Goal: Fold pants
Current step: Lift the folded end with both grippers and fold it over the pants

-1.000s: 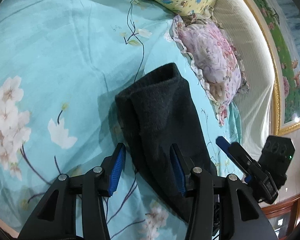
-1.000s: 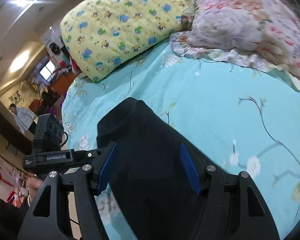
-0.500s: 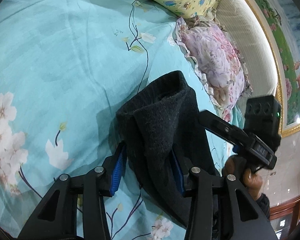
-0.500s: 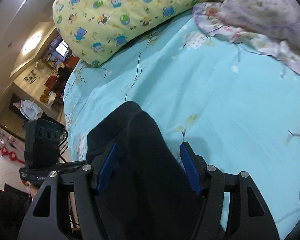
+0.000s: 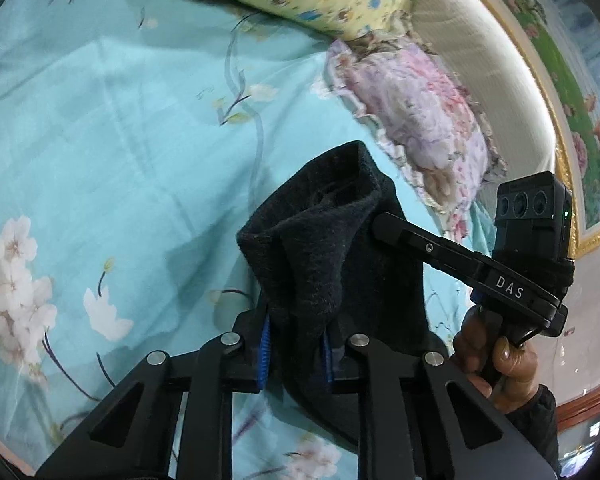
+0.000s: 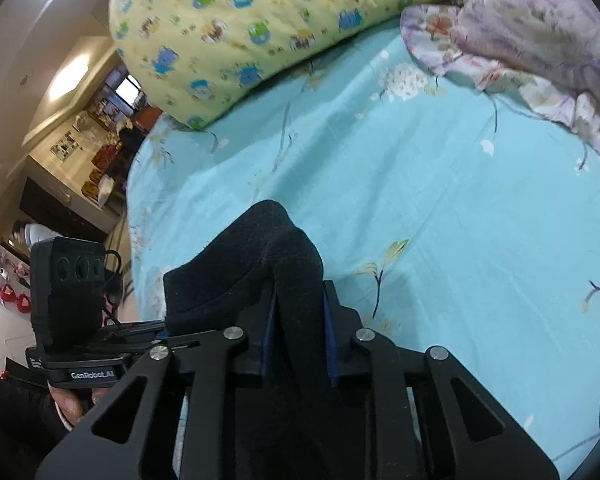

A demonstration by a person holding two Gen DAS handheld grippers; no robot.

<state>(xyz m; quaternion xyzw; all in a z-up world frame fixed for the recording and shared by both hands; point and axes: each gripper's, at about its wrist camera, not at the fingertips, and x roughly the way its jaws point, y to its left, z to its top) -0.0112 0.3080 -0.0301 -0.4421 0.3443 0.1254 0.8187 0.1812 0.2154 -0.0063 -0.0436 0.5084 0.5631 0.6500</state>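
My left gripper [image 5: 296, 344] covered the lower part of the pants [image 5: 332, 264], and their far end ran out of frame. The yellow pillow [image 6: 260, 36] and flowered pillow [image 5: 420, 120] looked blurred and were cut off by the frame.

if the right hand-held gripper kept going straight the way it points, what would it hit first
The right hand-held gripper already clamps the black pants; beyond them it would likely meet the turquoise bedsheet, though depth is unclear.
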